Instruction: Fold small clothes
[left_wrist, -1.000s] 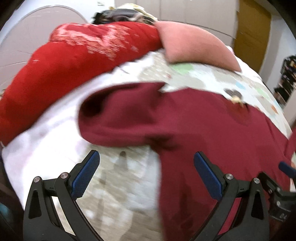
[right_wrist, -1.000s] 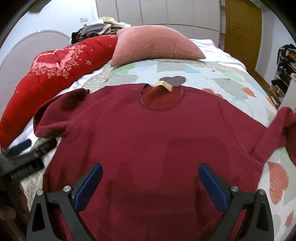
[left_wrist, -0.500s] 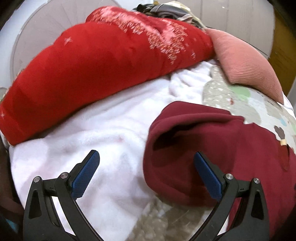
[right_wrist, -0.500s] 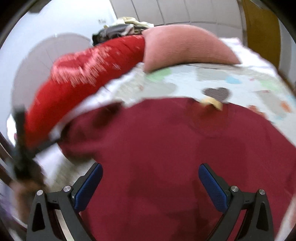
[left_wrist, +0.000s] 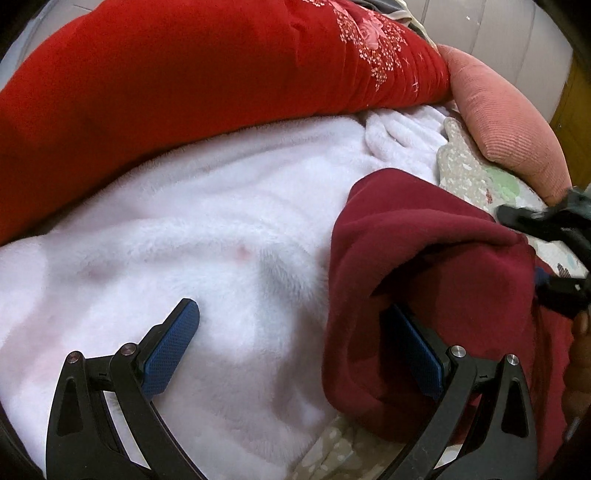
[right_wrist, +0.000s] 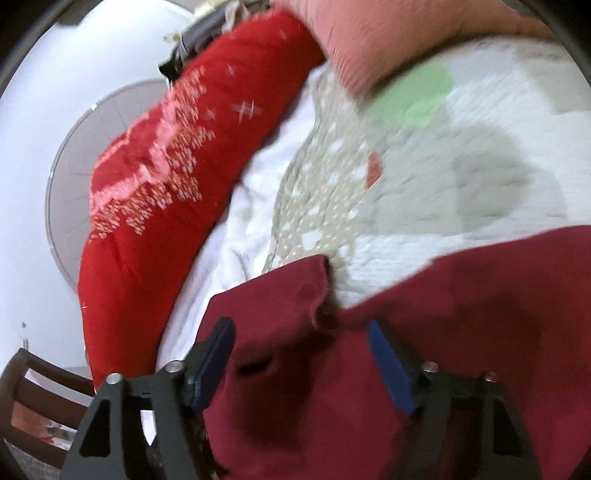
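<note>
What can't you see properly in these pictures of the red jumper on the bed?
- Left wrist view: the tip of the left gripper's right-hand finger is tucked inside the jumper's sleeve, hidden by cloth.
- Left wrist view: the right gripper is cut off by the edge.
- Right wrist view: motion blur smears the quilt; the jumper's body runs off the frame.

Two close, low wrist views along open tongs, sharing the maroon sleeve (left_wrist: 424, 258) and red bolster (right_wrist: 147, 206).

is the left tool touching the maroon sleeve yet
Touching. In the left wrist view the left tool is open, and its right finger sits inside the maroon sleeve cuff, fabric draped over it.
</note>
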